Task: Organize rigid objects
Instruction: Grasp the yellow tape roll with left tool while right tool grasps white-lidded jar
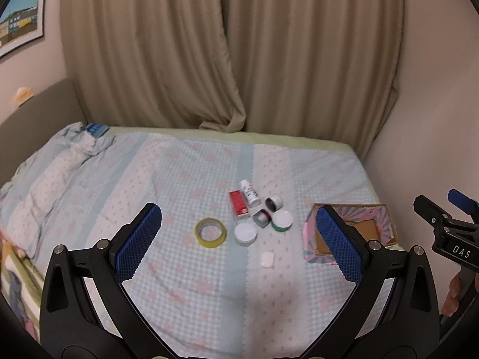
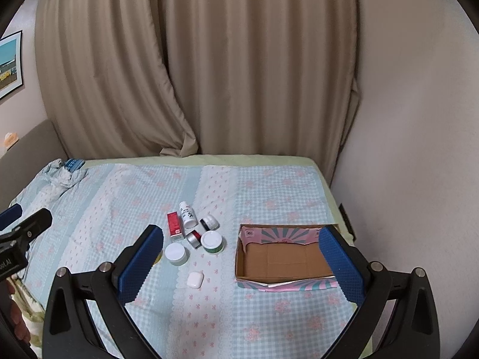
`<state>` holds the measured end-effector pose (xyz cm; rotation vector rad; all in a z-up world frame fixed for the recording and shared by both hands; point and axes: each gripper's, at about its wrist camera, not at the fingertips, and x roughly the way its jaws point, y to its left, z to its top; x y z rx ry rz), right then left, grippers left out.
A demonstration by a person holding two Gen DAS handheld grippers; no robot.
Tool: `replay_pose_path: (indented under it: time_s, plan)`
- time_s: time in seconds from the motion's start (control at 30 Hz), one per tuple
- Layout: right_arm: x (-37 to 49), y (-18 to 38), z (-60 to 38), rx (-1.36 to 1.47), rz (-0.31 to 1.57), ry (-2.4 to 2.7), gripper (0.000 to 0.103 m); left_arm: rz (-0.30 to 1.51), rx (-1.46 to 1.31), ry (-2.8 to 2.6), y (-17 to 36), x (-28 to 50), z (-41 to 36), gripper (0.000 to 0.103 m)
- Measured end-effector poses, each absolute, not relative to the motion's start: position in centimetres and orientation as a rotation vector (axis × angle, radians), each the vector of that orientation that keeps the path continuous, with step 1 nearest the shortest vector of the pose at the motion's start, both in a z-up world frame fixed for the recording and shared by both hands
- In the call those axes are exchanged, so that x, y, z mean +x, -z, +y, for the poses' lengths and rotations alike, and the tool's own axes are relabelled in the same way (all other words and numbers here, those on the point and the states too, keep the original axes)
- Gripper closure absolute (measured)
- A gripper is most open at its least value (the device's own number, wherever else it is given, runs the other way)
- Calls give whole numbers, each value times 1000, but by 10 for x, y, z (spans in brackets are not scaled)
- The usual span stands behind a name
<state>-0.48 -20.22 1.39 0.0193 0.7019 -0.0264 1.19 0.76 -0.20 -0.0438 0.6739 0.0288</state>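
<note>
While both grippers hang above the near edge of the bed, nothing is held
Left gripper (image 1: 239,239): blue-padded fingers spread wide apart, empty, hovering over the near middle of the bedspread (image 1: 179,173)
Right gripper (image 2: 241,257): fingers likewise wide apart, empty, its right finger in front of the box's right wall
Box (image 2: 254,269): shallow open cardboard tray, bare brown inside, pink-and-teal sunburst print on its outer walls; sits by the bed's right edge, apart from the cluster
Tape roll (image 1: 210,232): yellowish ring lying flat, leftmost of the cluster in the middle of the bed
White-lidded jar (image 1: 245,233): round, upright, just right of the tape
Green jar (image 1: 282,220): white lid, green body, right of the first jar
Silver tin (image 1: 261,217): small, tipped on its side, red showing inside, between the two jars
Red carton (image 1: 238,205): lying flat, behind the white-lidded jar
White bottle (image 1: 250,193): lying down, dark print on its label, beside the carton
Black-and-white pot (image 1: 274,202): small, on its side, right of the bottle
Earbud case (image 1: 266,259): white, rounded, alone nearer the bed's front edge
</note>
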Motion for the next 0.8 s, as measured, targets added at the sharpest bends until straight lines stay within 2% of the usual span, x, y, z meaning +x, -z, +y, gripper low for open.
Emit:
replay_pose_path:
  time_s: [0.33,0.57,0.8]
  plan:
    - [49,45,-164,14,827,-15,0,816,-8,-42,73,49,65,1]
    - [96,101,-122,72,936,16,0,931,19,35,158,106,117,1]
    - [146,162,-95,151,980,100,0,1033,45,109,252,166,128,1]
